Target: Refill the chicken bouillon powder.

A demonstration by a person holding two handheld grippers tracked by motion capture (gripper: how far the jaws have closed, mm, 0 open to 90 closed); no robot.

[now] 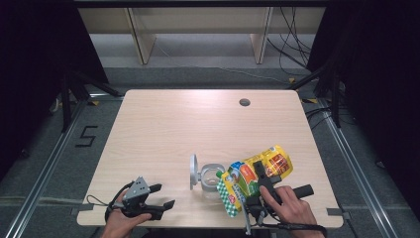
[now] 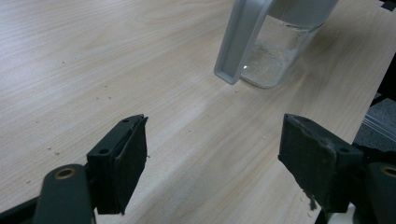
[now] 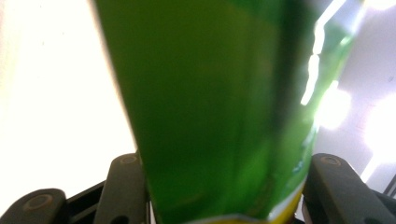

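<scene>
The counter (image 1: pixel 163 124) was pale wood-grain laminate, smooth with a soft sheen. The jar (image 2: pixel 280 51) looked like clear glass or plastic, its hinged lid (image 2: pixel 240 42) a matt grey plastic. The pouch (image 1: pixel 247 178) was glossy printed film, bright with glare. The left tool (image 2: pixel 212 163) had matt black pads (image 2: pixel 123 158), scuffed and dusty.

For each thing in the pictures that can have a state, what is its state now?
glass jar: upright on the table, open, some white residue inside.
jar lid: swung open, standing on edge at the jar's side.
snack bag: tilted over the jar, mouth downward, gripped.
left gripper: open, holding nothing, low over the table.
right gripper: shut on the snack bag.
table: a few crumbs on it.
</scene>
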